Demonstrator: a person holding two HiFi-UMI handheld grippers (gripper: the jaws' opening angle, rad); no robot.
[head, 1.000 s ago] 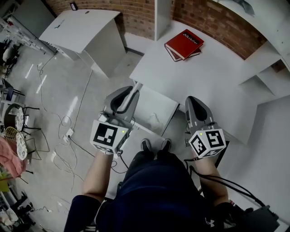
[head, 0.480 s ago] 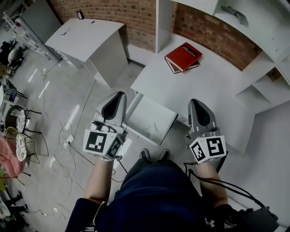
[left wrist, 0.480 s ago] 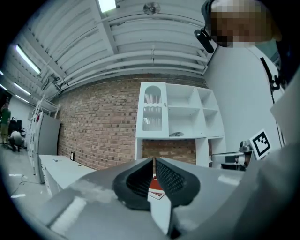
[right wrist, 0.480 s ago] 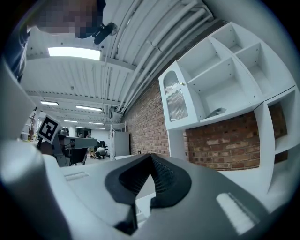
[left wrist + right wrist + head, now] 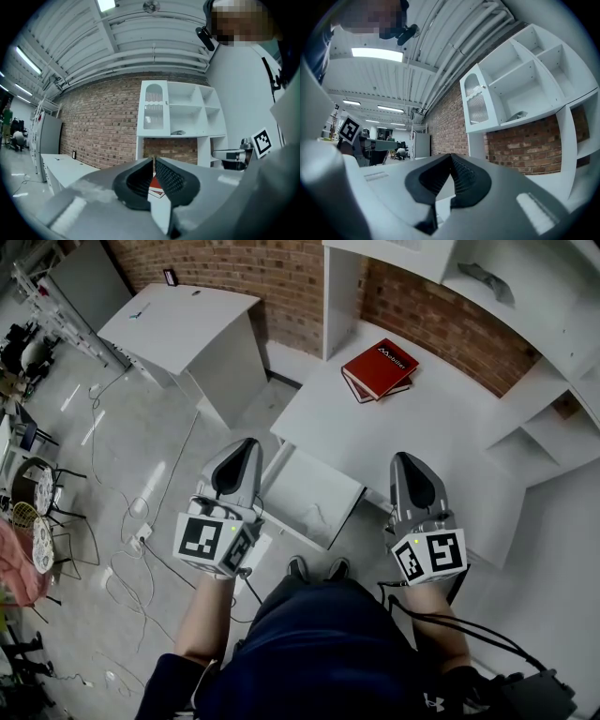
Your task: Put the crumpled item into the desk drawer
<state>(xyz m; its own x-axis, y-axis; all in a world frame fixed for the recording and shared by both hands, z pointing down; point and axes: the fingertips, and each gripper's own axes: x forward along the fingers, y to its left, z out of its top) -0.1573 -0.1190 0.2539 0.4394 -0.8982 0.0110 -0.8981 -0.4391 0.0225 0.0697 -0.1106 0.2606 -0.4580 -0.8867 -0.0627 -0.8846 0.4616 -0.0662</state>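
Both grippers are hovering at the near side of the white desk [image 5: 427, 427]. The left gripper [image 5: 245, 448] is pressing its jaws together on nothing, just left of the open drawer [image 5: 302, 476]. The right gripper [image 5: 409, 463] is likewise closed and empty, to the right of the drawer. The crumpled item [image 5: 319, 513] is lying inside the drawer, toward its near end. Red books [image 5: 380, 364] are sitting at the desk's far side.
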